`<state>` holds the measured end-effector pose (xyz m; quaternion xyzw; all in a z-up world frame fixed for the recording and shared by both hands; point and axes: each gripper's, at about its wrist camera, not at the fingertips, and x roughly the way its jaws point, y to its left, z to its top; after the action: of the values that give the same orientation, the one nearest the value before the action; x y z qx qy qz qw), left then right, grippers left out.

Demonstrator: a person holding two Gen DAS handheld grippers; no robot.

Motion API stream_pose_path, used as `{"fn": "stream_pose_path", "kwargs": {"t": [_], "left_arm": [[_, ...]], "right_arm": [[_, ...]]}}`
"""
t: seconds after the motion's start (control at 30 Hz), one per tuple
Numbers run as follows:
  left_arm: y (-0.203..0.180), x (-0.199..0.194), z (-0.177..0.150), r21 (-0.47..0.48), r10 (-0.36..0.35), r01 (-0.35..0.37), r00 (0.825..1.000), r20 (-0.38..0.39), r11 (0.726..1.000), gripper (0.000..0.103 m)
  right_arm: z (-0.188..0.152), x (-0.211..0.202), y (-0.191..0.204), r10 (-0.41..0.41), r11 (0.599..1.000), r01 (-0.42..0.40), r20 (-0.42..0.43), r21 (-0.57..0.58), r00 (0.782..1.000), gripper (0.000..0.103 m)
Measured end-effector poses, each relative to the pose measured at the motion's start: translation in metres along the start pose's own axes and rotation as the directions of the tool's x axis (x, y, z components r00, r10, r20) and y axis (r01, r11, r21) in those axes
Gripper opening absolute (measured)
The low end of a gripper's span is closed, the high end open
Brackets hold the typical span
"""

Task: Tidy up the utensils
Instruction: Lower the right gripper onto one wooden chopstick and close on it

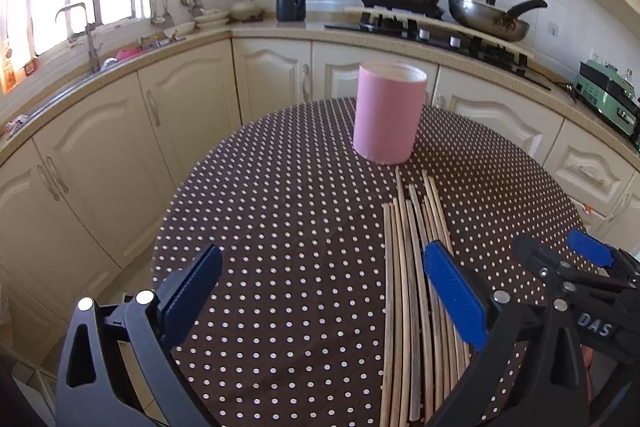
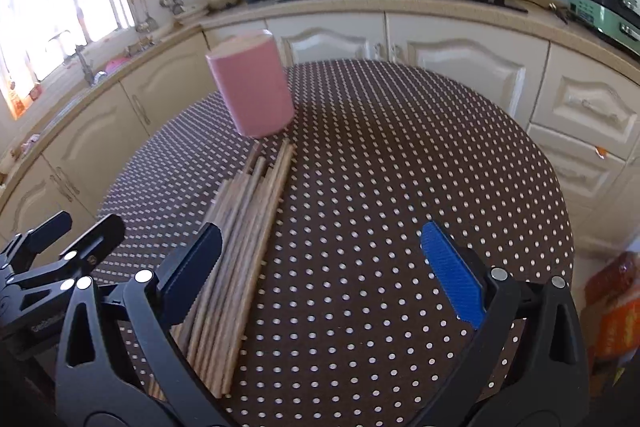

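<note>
Hovering at the near left, my left tool [image 1: 320,291] is spread wide and grips nothing, above the dotted surface [image 1: 280,227]. Pink holder [image 1: 388,115]: upright toward the far side, centre, rim open. Chopsticks [image 1: 412,287]: a loose bundle lying flat, running lengthwise from the near edge toward the holder, far tips near its base, whether touching I cannot tell. My left tool's right finger sits above the bundle. My right tool [image 2: 320,275], rightmost, is likewise released and empty; its left finger overlaps the bundle's near end, its right finger over bare cloth.
</note>
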<state>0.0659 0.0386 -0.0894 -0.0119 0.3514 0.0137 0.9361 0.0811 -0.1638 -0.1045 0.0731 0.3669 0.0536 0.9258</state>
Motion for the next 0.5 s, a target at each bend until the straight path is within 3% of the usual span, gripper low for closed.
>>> {"fn": "stream_pose_path", "kwargs": {"t": [0.3,0.5], "left_arm": [[0.001,0.035,-0.01,0.029,-0.023,0.026,0.995,-0.099,0.999,0.099],[0.004,0.043,-0.009,0.049,-0.041,0.047,0.993,-0.113,0.998,0.099]], "right_arm": [[-0.004,0.044,0.001,-0.057,0.998,0.06,-0.12,0.015,0.991,0.098],[-0.002,0.061,0.008,-0.087,0.996,0.09,-0.162,0.014,0.983,0.098]]}}
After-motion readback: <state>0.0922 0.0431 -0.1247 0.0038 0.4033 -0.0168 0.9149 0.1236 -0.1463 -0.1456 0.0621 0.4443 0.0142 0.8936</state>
